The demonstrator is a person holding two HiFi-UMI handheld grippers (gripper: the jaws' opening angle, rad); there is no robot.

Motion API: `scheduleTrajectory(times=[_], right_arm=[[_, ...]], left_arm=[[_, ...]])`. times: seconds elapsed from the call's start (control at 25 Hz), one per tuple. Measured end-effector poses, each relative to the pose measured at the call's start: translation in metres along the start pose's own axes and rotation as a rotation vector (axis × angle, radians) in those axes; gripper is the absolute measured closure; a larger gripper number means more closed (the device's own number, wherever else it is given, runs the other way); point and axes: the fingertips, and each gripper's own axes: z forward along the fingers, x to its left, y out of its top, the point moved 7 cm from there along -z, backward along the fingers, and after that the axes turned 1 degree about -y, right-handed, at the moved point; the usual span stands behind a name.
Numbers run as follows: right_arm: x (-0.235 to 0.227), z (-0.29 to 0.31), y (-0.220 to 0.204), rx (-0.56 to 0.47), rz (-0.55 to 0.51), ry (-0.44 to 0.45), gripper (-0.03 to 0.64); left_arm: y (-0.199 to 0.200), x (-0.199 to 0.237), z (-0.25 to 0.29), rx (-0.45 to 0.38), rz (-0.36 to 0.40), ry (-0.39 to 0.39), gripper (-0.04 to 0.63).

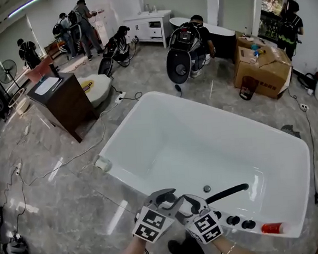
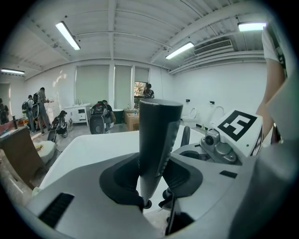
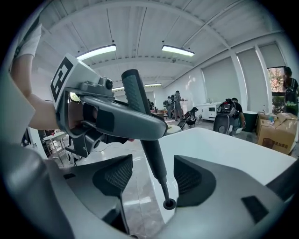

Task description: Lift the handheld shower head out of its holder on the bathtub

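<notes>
The black handheld shower head (image 1: 230, 191) sticks out over the near end of the white bathtub (image 1: 121, 137). My left gripper (image 1: 165, 196) is shut on it; in the left gripper view the shower head (image 2: 158, 140) stands upright between the pads of this gripper (image 2: 152, 179). In the right gripper view, my right gripper (image 3: 152, 175) is open, and the thin lower handle (image 3: 156, 163) hangs between its pads without touching them. The left gripper (image 3: 107, 114) clamps the handle just above. In the head view the right gripper (image 1: 193, 204) sits close beside the left. Black knobs (image 1: 233, 220) sit on the tub rim.
A red bottle (image 1: 274, 228) lies on the tub's near right rim. A dark wooden cabinet (image 1: 64, 101) stands left of the tub, with cables across the marble floor (image 1: 68, 158). A cardboard box (image 1: 264, 69) and several people are at the back.
</notes>
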Motion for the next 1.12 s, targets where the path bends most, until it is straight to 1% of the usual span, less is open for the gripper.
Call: scheduleTrajectory(times=[0.2,0.32,0.6,0.72,0.88,1.0,1.04,1.12], right_arm=[[0.002,0.014,0.005,-0.006,-0.011,0.083,0.351],[0.006,0.02,0.006,-0.006,-0.035,0.134,0.356],[0.017,0.033,0.013,0.003,-0.066,0.207,0.362],[0.02,0.035,0.012,0.002,-0.086,0.215,0.369],[0.018,0.04,0.012,-0.006,-0.113,0.202,0.406],[0.016,0.043,0.013,-0.004,-0.135,0.182,0.461],[0.014,0.043,0.015,-0.007,-0.137,0.177,0.469],[0.012,0.04,0.019,-0.013,-0.139,0.17,0.46]], left_arm=[[-0.004,0.005,-0.003,-0.01,0.0,-0.004,0.448],[-0.01,0.007,-0.004,-0.01,-0.001,-0.009,0.448],[-0.013,0.01,-0.014,-0.013,-0.002,-0.023,0.448],[-0.016,0.009,-0.014,-0.013,0.001,-0.028,0.448],[-0.022,0.01,-0.013,-0.009,0.005,-0.032,0.448],[-0.022,0.011,-0.013,-0.006,0.008,-0.038,0.448],[-0.021,0.012,-0.012,-0.006,0.008,-0.039,0.448],[-0.017,0.011,-0.01,-0.007,0.008,-0.041,0.448]])
